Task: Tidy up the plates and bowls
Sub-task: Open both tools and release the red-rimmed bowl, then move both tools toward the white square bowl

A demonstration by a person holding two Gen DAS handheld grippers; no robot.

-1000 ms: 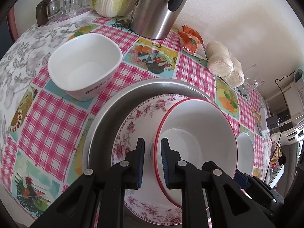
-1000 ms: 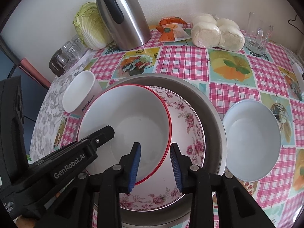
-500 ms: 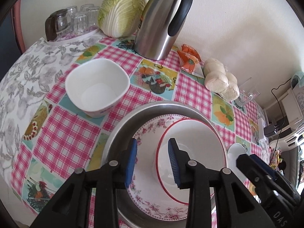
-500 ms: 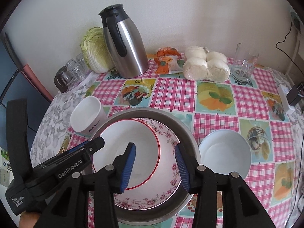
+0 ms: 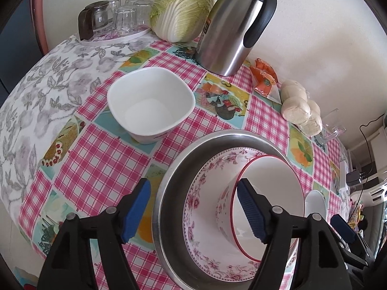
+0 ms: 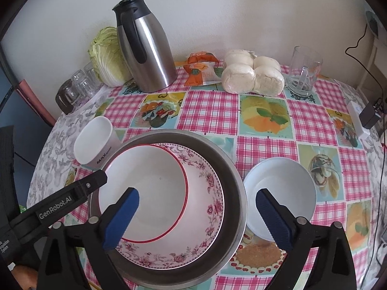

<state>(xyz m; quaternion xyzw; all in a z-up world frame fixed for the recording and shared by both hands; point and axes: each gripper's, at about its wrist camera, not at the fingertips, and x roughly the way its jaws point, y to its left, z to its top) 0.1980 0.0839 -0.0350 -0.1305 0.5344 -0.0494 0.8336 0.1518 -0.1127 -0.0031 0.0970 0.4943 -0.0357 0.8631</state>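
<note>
Red-rimmed bowl point(image 6: 142, 193): now released, nested in floral plate point(image 6: 205, 193) inside steel basin point(image 6: 232, 169).
Left gripper point(image 5: 193, 207): opening, empty.
Right gripper point(image 6: 197, 217): opening, empty.
Remaining: white bowl point(image 6: 280, 193) beside basin.

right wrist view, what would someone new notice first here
The nested stack in the middle of the table: a red-rimmed white bowl inside a flowered bowl inside a big steel basin, with the right gripper above it, jaws opening and empty. Next, the tall steel jug at the back by the wall, with a cabbage just left of it. All sit on a loud pink checked tablecloth.
</note>
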